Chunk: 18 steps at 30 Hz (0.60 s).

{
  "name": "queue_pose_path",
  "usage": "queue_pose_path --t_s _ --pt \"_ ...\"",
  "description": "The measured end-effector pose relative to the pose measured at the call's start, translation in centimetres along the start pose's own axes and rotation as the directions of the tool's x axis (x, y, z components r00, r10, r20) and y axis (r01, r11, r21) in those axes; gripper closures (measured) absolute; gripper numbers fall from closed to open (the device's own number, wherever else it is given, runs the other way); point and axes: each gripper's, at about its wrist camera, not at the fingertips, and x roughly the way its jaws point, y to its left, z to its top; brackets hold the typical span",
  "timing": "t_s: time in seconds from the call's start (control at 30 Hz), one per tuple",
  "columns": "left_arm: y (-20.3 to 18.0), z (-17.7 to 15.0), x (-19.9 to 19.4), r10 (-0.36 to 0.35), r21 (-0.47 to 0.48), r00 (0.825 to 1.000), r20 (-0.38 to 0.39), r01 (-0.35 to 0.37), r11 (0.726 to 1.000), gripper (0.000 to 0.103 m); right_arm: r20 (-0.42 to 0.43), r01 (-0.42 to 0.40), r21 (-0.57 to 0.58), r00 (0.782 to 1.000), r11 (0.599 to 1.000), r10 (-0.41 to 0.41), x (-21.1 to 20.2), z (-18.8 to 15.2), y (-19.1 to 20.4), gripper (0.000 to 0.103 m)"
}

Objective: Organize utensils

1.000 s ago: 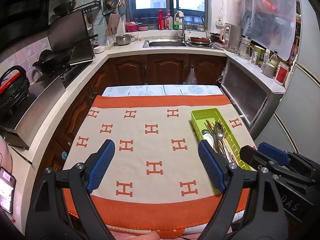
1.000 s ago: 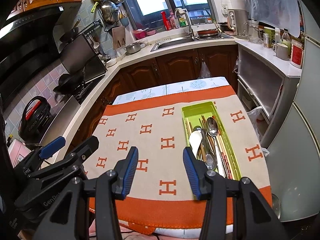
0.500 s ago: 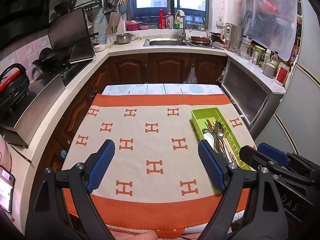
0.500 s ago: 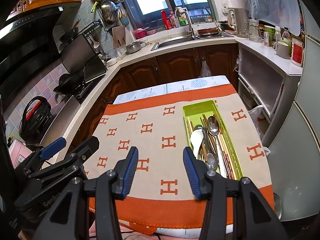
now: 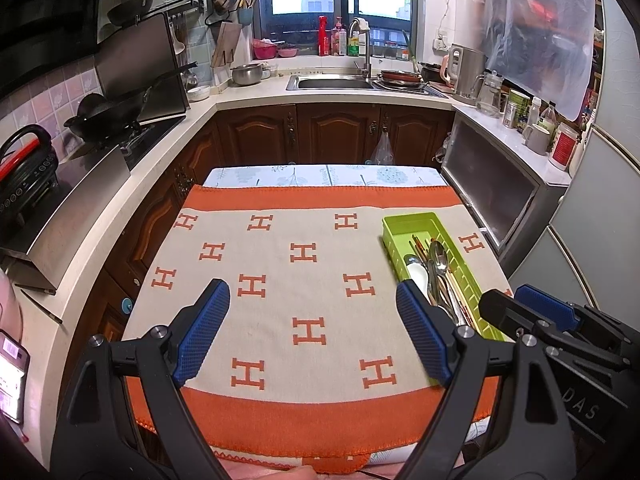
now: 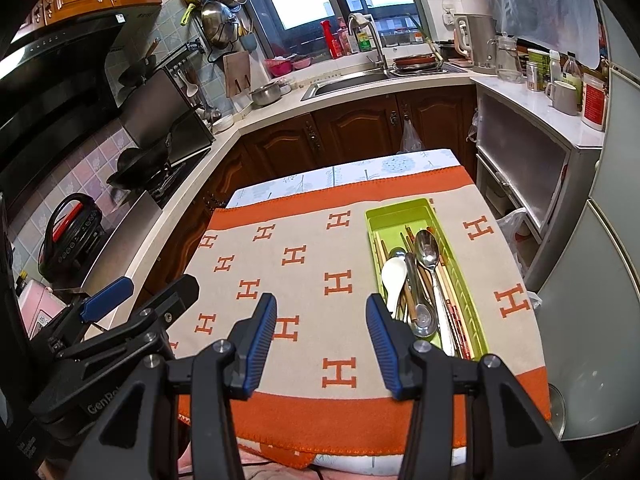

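Observation:
A lime green utensil tray [image 6: 400, 216] [image 5: 404, 226] lies on the right side of the orange and cream cloth [image 6: 304, 272]. Inside it lie metal spoons [image 6: 426, 248], a white spoon [image 6: 394, 274] and chopsticks [image 6: 450, 292], all lengthwise. My right gripper [image 6: 320, 340] hovers open and empty above the cloth's near edge, just left of the tray's near end. My left gripper [image 5: 314, 334] is wide open and empty over the cloth's near middle. In the left wrist view the right gripper [image 5: 544, 312] shows at the right.
The cloth covers a small table [image 5: 320, 174] in a narrow kitchen. A counter with a wok [image 5: 104, 112] runs along the left, a sink [image 5: 336, 82] at the back, a cabinet [image 5: 500, 196] and fridge [image 6: 604, 280] on the right.
Both views have drifted slightly, with the table shifting a little in frame. Both grippers stay open and the utensils in the tray have not moved.

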Motion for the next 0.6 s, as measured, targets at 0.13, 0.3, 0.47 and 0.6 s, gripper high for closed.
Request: queue_pose_path --t_s 0.13,0.3,0.47,0.6 --pt "0.01 -0.13 0.03 -0.001 0.0 1.0 -0.003 0.001 1.0 0.019 -0.001 -0.001 0.002 1.0 1.0 0.001 0.05 -0.02 -0.07 0.056" --pt "0.09 -0.47 0.08 0.0 -0.004 1.0 -0.004 0.0 1.0 0.019 -0.001 -0.002 0.001 1.0 1.0 0.002 0.03 -0.02 -0.14 0.056" --pt "0.11 -0.44 0.1 -0.001 -0.002 1.0 -0.006 0.001 1.0 0.019 0.001 -0.002 0.002 1.0 1.0 0.002 0.05 -0.06 -0.08 0.056" --pt "0.1 -0.67 0.11 -0.002 -0.005 1.0 -0.005 0.002 1.0 0.019 0.002 -0.001 0.004 1.0 1.0 0.001 0.01 -0.19 0.0 0.056"
